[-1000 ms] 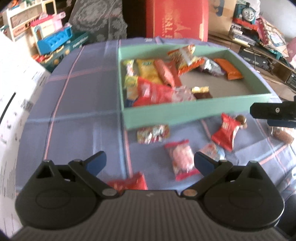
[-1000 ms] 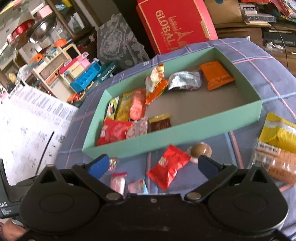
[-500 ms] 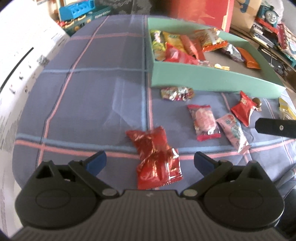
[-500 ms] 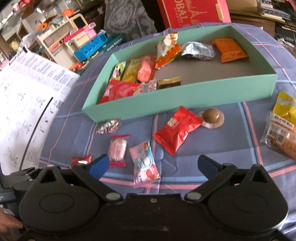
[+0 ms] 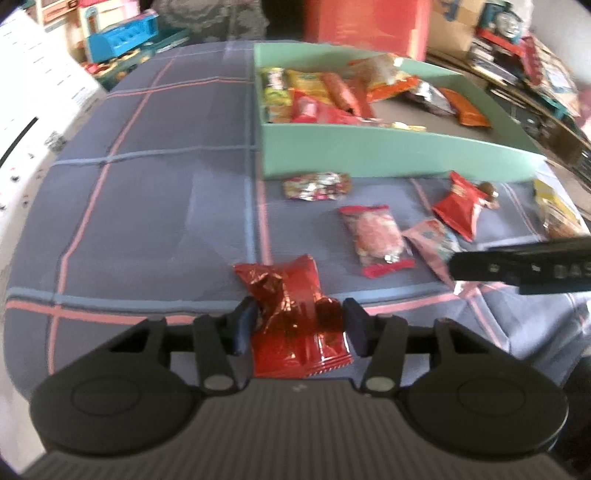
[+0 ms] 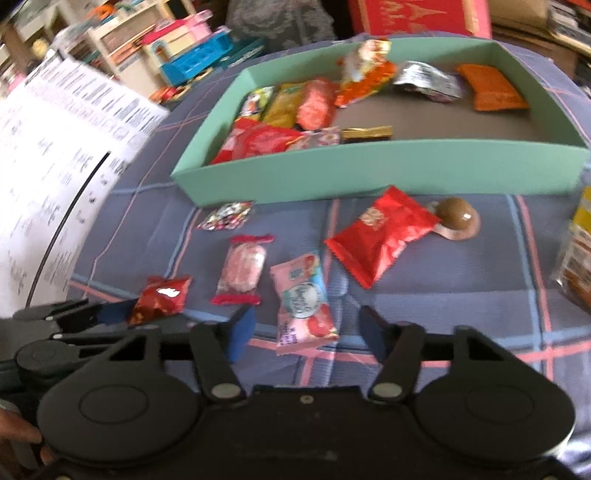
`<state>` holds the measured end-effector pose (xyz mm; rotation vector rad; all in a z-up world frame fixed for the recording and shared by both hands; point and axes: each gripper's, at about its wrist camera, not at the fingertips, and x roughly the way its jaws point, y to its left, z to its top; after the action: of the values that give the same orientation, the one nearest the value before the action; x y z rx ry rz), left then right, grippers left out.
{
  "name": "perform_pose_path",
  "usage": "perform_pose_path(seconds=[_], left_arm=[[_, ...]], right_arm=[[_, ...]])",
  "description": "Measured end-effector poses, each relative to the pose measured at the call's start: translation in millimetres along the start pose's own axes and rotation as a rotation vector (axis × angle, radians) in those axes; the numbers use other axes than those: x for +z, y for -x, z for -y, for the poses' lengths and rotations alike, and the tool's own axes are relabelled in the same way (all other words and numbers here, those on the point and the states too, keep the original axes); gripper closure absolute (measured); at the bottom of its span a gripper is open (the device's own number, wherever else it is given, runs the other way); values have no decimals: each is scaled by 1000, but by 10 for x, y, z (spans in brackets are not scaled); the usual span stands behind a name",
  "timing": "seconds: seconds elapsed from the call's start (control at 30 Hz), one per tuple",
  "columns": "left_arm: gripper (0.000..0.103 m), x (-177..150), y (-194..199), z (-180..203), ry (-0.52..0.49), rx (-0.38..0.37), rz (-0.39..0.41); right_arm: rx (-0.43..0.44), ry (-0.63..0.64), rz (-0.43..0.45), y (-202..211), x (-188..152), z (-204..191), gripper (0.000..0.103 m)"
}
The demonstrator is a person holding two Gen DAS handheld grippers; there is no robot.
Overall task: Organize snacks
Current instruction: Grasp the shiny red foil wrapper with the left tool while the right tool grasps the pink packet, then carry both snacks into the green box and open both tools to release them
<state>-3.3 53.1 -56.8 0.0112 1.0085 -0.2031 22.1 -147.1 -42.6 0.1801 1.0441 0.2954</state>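
A green box (image 5: pixel 388 157) (image 6: pixel 369 170) holds several snack packets. Loose snacks lie on the purple checked cloth in front of it. My left gripper (image 5: pixel 295 326) has its jaws closed against both sides of a crumpled dark red foil packet (image 5: pixel 291 310), which still rests on the cloth; it also shows in the right wrist view (image 6: pixel 162 297). My right gripper (image 6: pixel 306 328) is partly open, its fingers on either side of a pink round-label packet (image 6: pixel 303 299) without touching it. The right gripper's side shows in the left wrist view (image 5: pixel 524 267).
Other loose snacks: a pink candy packet (image 6: pixel 242 269), a bright red packet (image 6: pixel 380 238), a brown chocolate dome (image 6: pixel 456 218), a patterned foil packet (image 6: pixel 225 216), a yellow packet (image 6: pixel 578 258). White printed paper (image 6: pixel 55 147) lies left. Toys and a red box (image 6: pixel 417 14) stand behind.
Both grippers' jaws have narrowed from wide open. The left has come forward and closed around the dark red packet; the right has moved down over the pink round-label packet.
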Motion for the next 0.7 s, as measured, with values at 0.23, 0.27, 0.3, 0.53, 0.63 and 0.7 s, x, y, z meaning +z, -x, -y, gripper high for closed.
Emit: perform_pose_path(seconds=[0.23, 0.27, 0.3, 0.53, 0.63, 0.7], left_arm=[[52, -1, -14, -4, -4, -10, 4], [52, 4, -17, -10, -1, -7, 5], [52, 7, -21, -21, 0, -4, 5], [52, 12, -47, 83, -48, 33, 8], [54, 27, -41, 92, -38, 45, 7], [54, 38, -19, 96, -35, 52, 12]], right_arm=[[-32, 103, -3, -120, 48, -185, 56], [-36, 113, -4, -144, 43, -203, 56], [-42, 123, -6, -165, 39, -217, 56], [-83, 181, 15, -197, -9, -231, 70], [-56, 129, 19, -159, 1, -143, 72], [-38, 98, 24, -109, -1, -73, 72]])
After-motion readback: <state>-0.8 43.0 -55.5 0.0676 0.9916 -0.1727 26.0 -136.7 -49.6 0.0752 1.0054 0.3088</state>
